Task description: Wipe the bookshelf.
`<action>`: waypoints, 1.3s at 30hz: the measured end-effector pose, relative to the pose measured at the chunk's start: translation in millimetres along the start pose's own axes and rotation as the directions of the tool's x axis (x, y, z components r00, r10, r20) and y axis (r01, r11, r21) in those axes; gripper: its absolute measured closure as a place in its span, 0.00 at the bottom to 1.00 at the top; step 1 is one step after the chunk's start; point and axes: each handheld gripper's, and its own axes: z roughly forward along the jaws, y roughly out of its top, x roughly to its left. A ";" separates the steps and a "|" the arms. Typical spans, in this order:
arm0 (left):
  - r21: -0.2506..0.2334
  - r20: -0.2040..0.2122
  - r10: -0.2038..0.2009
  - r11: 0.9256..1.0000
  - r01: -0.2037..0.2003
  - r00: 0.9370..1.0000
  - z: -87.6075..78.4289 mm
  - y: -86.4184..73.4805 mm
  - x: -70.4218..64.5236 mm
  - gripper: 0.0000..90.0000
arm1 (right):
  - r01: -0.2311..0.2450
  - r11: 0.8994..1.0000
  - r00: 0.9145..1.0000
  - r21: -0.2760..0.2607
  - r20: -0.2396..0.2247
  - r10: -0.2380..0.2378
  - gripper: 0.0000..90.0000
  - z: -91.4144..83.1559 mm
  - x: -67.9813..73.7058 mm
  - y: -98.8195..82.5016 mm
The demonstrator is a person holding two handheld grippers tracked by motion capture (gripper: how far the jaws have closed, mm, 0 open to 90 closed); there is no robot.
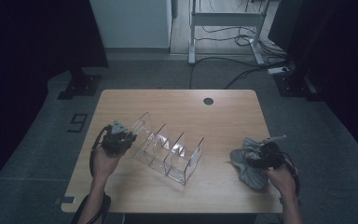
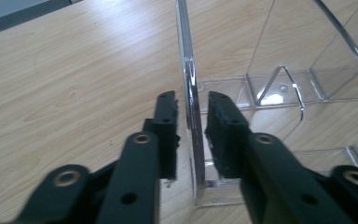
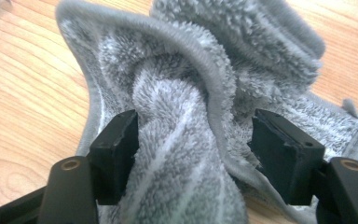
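A clear acrylic rack [image 1: 168, 149] with several upright dividers stands left of the table's middle. My left gripper [image 1: 128, 138] is at its left end. In the left gripper view its jaws [image 2: 192, 116] straddle the rack's end panel [image 2: 186, 70], and a thin gap shows on each side of the panel, so it is open. A crumpled grey towel [image 1: 248, 176] lies near the right front corner. My right gripper [image 1: 250, 160] is on it. In the right gripper view a bunched fold of the towel [image 3: 182, 70] stands between the spread jaws [image 3: 193, 140], which do not squeeze it.
The wooden table [image 1: 177, 105] has a round cable hole [image 1: 208, 101] near its far edge. Bare wood lies between the rack and the towel. Beyond the table are grey carpet, a desk frame [image 1: 226, 28] and floor cables [image 1: 242, 65].
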 end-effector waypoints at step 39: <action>-0.032 0.102 0.029 0.999 -0.025 0.994 -24.6 -28.2 -7.7 0.01 | 0.084 0.988 0.980 -0.129 -0.166 -0.105 0.15 -24.6 48.2 33.3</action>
